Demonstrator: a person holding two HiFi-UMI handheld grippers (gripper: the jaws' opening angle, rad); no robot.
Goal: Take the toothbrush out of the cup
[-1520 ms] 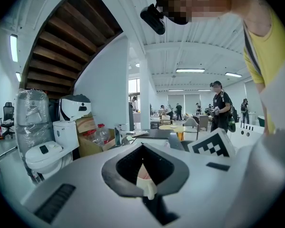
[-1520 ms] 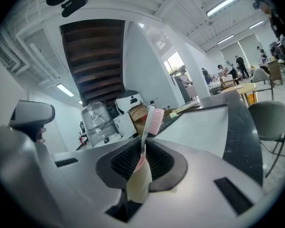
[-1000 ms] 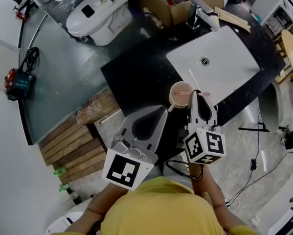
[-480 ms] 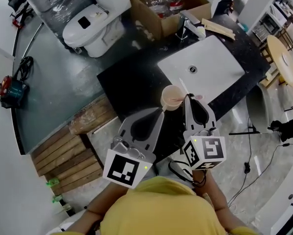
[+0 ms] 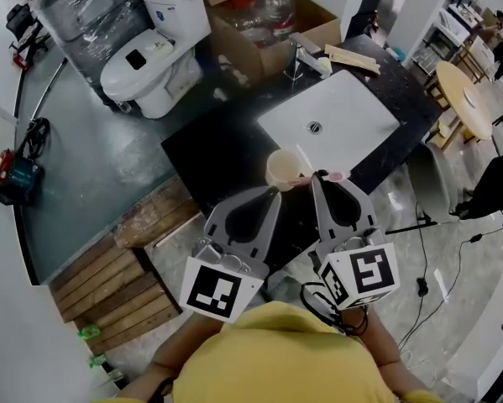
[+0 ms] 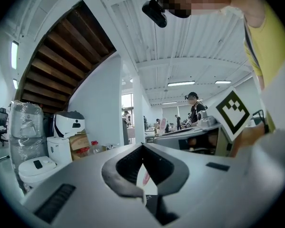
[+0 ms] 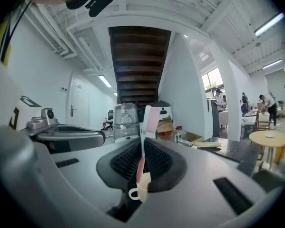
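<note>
well, the step in hand looks like the lift. the right gripper (image 7: pixel 143 144) has its jaws closed narrow on the toothbrush (image 7: pixel 146 125), so the job now is to draw it straight up along its own line until the lower end is free of the cup (image 7: pixel 141 186). a sideways pull could tip the light cup over. the grip sits at the very jaw tips, so a firm squeeze and a slow rise seem wise, lest the thin handle swivel. the left gripper (image 5: pixel 275 191), jaws together on nothing, has its tip just beside the cup's near side and could steady it; whether it touches i cannot tell.

the toothbrush stands nearly upright between the right jaws. its broad pink-and-white end shows above the tips and its slim pink part runs down behind them to the cup's mouth. whether that lower end is inside the cup or just over it is not clear. the cup stands near the front edge of the black countertop (image 5: pixel 217 145), just beside the near left corner of the white basin (image 5: pixel 335 116).
</note>
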